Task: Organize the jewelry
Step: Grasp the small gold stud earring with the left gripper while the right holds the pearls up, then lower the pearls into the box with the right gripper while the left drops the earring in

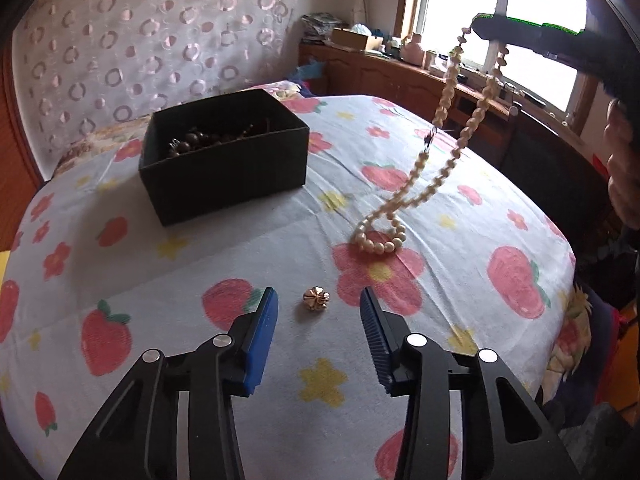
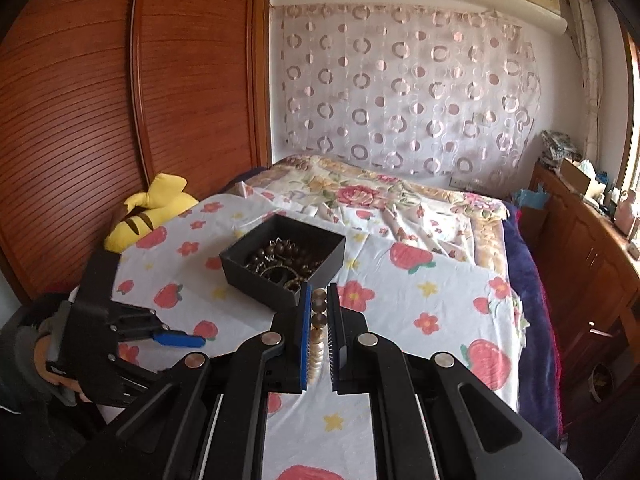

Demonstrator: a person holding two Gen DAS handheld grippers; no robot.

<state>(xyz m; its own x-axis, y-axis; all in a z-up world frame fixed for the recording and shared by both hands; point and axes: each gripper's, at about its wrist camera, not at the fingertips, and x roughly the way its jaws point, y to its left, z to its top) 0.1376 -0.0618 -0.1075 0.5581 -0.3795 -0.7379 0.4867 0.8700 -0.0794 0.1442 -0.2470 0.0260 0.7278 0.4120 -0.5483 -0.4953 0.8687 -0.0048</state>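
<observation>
The pearl necklace is gripped near its top by the right gripper and hangs down, its lower loop resting on the strawberry-print sheet. The step in hand is judged to be its transfer to the black box (already holding dark beads). The left gripper is held spread and empty around a small gold piece, possibly a ring. A lift clear of the sheet is called for next.
</observation>
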